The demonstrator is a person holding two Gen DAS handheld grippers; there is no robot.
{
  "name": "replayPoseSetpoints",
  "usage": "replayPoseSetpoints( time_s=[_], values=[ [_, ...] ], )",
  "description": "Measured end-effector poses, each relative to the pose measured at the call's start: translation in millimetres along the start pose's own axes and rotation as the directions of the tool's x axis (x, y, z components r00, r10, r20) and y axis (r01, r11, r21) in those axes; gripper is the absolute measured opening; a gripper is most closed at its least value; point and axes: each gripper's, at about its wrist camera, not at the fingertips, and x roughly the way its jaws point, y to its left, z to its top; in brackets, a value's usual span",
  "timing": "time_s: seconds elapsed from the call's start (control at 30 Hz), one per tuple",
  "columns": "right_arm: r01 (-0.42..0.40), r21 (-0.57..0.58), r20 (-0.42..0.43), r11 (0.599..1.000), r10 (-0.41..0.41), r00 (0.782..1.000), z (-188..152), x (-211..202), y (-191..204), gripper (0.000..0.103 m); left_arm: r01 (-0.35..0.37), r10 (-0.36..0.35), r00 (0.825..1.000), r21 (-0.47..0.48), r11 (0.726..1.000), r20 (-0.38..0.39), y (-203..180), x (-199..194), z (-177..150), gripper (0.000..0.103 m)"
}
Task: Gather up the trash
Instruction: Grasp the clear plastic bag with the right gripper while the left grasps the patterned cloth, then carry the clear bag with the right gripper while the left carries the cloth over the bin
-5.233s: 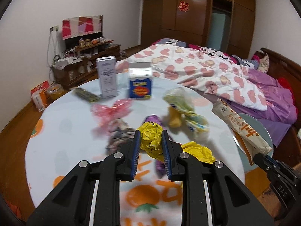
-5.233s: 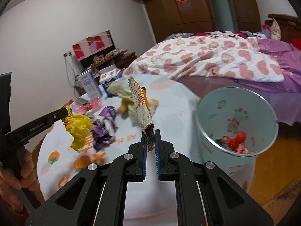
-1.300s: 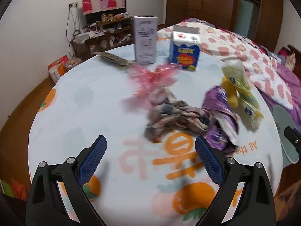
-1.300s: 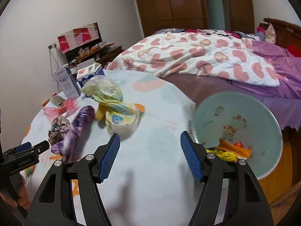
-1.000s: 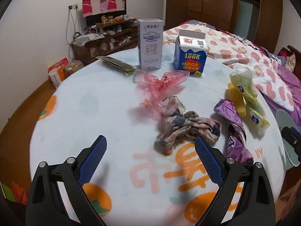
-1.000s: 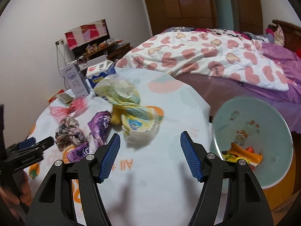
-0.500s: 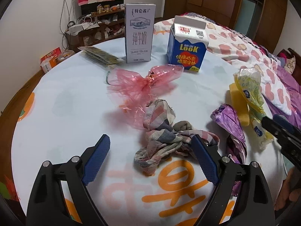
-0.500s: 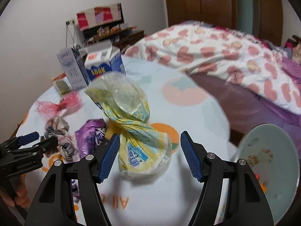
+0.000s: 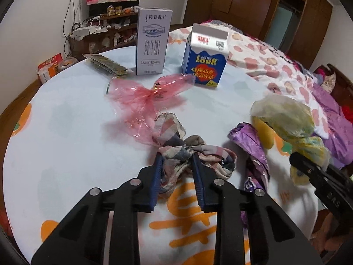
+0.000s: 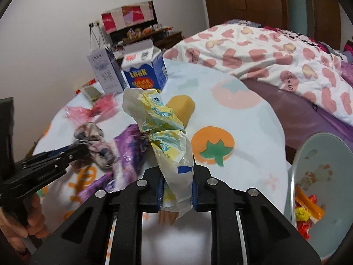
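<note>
The blue and white carton (image 9: 204, 60) reads "LOOK" in yellow letters above a red patch of Chinese writing too small to read. The tall white carton (image 9: 152, 42) beside it carries "纯牛奶" down its front and a line of script at the top. Both stand upright at the far side of the round counter (image 9: 66, 132), whose cloth is printed with oranges and large orange characters. The bedspread (image 10: 275, 50) behind shows "Smile" in small script.

The left gripper (image 9: 176, 163) has just been closing, and its jaws are now clamped on the crumpled plaid cloth (image 9: 189, 152), which lies on the counter with its long axis running left to right across the jaws. The right gripper (image 10: 177, 183) has likewise just been closing, and its jaws pinch the lower end of the yellow and white plastic bag (image 10: 163, 128). That bag is twisted at its middle, and its long axis leans up and away from the gripper towards the cartons.

A pink cellophane wrapper (image 9: 143, 97) and a purple wrapper (image 9: 253, 145) lie near the cloth. The pale bin (image 10: 320, 176) at the counter's right edge holds orange, yellow and red scraps.
</note>
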Motion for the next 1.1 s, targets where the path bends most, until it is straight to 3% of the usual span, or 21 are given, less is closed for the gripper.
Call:
replayPoseSetpoints(
  time_s=[0.23,0.57,1.1],
  values=[
    [0.014,0.054,0.08,0.998,-0.018,0.997,-19,-43,3,0.02,-0.01,0.01,0.998,0.007,1.0,0.056,5,-34,-12,0.026],
    [0.026,0.104,0.12,0.994,-0.038,0.992,-33,-72,-3,0.02,-0.037,0.033,0.991,0.026,0.999,0.132,2,-81,-21,0.026],
    [0.059,0.157,0.154,0.986,-0.083,0.985,-52,-106,-23,0.02,-0.02,0.003,0.988,0.107,0.994,0.157,-39,-103,-36,0.026]
  ],
)
